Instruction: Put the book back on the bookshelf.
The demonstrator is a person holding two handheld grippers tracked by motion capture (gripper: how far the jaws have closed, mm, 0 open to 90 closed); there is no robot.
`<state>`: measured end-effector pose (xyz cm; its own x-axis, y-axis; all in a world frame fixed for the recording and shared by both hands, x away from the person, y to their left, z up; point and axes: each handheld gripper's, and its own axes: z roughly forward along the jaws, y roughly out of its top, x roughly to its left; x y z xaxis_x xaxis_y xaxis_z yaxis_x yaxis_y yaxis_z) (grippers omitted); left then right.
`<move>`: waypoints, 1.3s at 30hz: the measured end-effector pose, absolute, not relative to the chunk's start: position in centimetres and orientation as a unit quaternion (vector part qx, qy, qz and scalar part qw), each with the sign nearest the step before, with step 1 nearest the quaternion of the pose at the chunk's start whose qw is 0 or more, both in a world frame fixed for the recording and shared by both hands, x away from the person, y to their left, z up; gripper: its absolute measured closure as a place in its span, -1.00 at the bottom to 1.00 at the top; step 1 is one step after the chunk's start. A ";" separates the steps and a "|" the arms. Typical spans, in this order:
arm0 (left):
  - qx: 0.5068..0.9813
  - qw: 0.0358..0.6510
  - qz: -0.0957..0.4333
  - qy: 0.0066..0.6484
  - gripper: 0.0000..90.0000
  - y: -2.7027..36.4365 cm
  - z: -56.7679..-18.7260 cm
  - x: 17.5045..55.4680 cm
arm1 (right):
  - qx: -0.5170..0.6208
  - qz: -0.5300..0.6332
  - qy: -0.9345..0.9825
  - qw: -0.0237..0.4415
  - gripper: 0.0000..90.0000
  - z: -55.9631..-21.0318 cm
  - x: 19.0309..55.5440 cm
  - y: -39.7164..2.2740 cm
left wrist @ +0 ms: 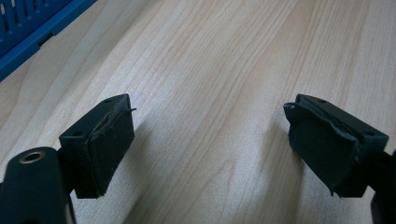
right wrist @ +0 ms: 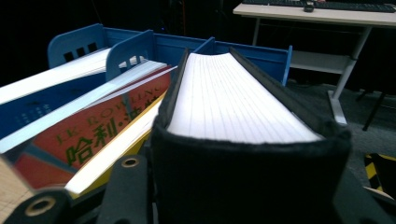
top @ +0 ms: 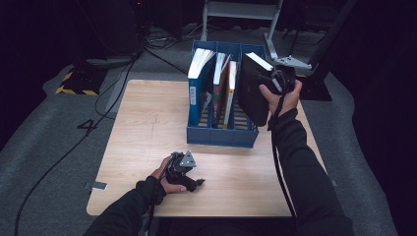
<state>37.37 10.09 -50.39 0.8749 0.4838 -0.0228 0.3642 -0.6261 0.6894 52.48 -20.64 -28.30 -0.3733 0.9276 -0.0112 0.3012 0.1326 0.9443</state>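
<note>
Black book [top: 253,88]: held upright at the right end of the blue file rack [top: 221,135], over its rightmost compartment, not yet seated.
Right gripper [top: 280,81]: clamped across the book's spine, pages facing away in the right gripper view [right wrist: 233,93].
Left gripper [top: 184,172]: resting on the wooden table [top: 147,128] in front of the rack, jaws apart with nothing between them.
Risk, divider: the book's lower corner could catch the rack's partition or right wall and tip the rack.
Risk, neighbours: the leaning orange book [right wrist: 93,135] may be shoved aside if the black one enters slanted.
Risk, grip: the heavy book could pivot between the pads; how deep the pads bite is probably shallow, hard to tell.
</note>
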 end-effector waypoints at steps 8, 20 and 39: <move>0.899 0.362 0.082 0.233 -0.67 10.1 -50.4 37.4 | 0.469 0.468 0.670 0.334 0.19 -28.5 53.7 -19.9; 0.900 0.363 0.081 0.228 -0.67 10.0 -50.4 37.4 | 0.502 0.465 0.650 0.332 0.19 -28.9 55.5 -18.6; 0.904 0.363 0.074 0.214 -0.68 9.7 -50.4 37.5 | 0.519 0.462 0.635 0.338 0.18 -32.6 56.7 -17.8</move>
